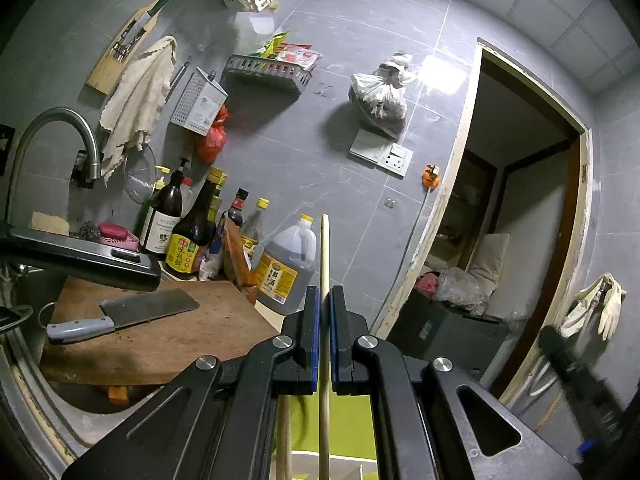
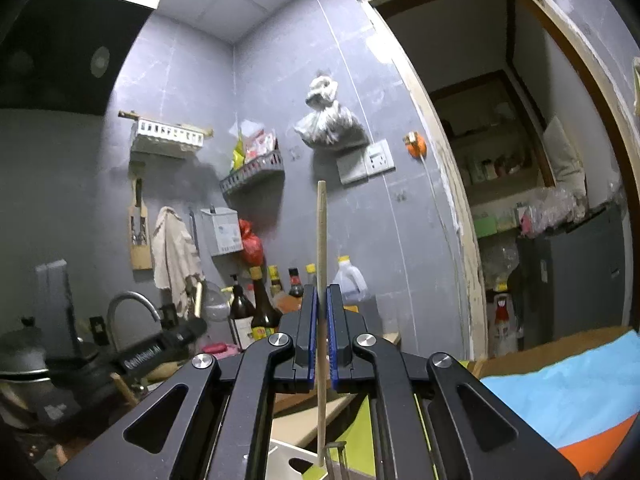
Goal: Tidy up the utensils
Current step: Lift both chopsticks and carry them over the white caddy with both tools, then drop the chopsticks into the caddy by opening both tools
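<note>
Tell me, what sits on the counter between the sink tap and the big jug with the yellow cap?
A crowd of sauce bottles fills the stretch from the tap to the jug, along with a pink soap dish. The left wrist view shows it best.

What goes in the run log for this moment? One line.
left gripper: jaws shut on chopstick | right gripper: jaws shut on second chopstick | cleaver lying on cutting board

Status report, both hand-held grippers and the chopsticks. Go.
Left hand-held gripper shut on a chopstick, upright. Right hand-held gripper shut on a second chopstick, slightly tilted. Nothing in the way.
</note>
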`<move>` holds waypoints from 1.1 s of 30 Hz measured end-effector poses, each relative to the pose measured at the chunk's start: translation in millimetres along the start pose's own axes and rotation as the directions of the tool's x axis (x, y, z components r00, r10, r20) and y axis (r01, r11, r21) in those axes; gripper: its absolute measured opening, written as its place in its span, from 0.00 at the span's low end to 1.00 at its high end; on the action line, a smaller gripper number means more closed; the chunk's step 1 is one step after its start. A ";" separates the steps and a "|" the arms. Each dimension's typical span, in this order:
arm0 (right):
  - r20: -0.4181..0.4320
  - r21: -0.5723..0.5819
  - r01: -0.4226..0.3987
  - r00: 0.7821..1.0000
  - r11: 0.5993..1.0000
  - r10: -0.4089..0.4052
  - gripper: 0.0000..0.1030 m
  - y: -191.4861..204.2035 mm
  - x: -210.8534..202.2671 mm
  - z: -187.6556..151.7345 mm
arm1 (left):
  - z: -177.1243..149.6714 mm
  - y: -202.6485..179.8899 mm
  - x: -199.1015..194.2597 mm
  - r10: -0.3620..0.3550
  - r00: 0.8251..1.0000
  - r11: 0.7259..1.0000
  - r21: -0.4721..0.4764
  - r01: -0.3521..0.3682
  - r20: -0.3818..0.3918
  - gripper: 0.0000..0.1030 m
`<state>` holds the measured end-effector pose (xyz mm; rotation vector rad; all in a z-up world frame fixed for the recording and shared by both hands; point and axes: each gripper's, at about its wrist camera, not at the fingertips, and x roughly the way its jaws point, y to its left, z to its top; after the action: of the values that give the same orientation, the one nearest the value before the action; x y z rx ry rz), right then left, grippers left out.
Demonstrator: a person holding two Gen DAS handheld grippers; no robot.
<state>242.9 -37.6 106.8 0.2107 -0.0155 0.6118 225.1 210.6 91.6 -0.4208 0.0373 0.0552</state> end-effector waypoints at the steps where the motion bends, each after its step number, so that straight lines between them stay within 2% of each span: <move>1: 0.005 -0.006 -0.001 1.000 1.000 0.001 0.03 0.9 -2.8 1.8 | 0.6 1.0 0.5 -0.002 1.000 1.000 -0.001 0.002 0.000 0.02; 11: -0.026 -0.046 -0.003 1.000 0.999 0.002 0.03 2.5 -19.6 10.2 | -2.1 -6.7 -2.7 0.002 1.000 1.000 0.019 -0.002 -0.012 0.02; 17: -0.104 -0.051 0.006 0.995 0.999 -0.011 0.03 0.5 -10.4 -2.5 | -4.1 -8.4 -3.7 0.022 0.999 0.999 0.043 -0.020 -0.048 0.02; 26: -0.229 -0.035 0.018 0.973 0.999 -0.026 0.04 -9.4 -0.5 -20.7 | -17.6 -11.0 -4.4 0.051 0.991 0.994 0.106 -0.039 -0.121 0.03; 28: -0.255 -0.030 0.018 0.967 0.999 -0.025 0.07 -11.7 -0.4 -22.6 | -18.7 -10.8 -6.6 0.052 0.989 0.993 0.109 -0.037 -0.138 0.05; 33: -0.263 -0.022 0.020 0.965 1.000 -0.025 0.10 -15.3 -4.1 -21.5 | -14.3 -9.0 -17.6 0.029 0.989 0.996 0.082 -0.017 -0.145 0.28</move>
<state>247.3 -47.9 82.5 0.1098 0.2377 0.6128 207.8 195.7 83.0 -0.3427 0.1885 0.0454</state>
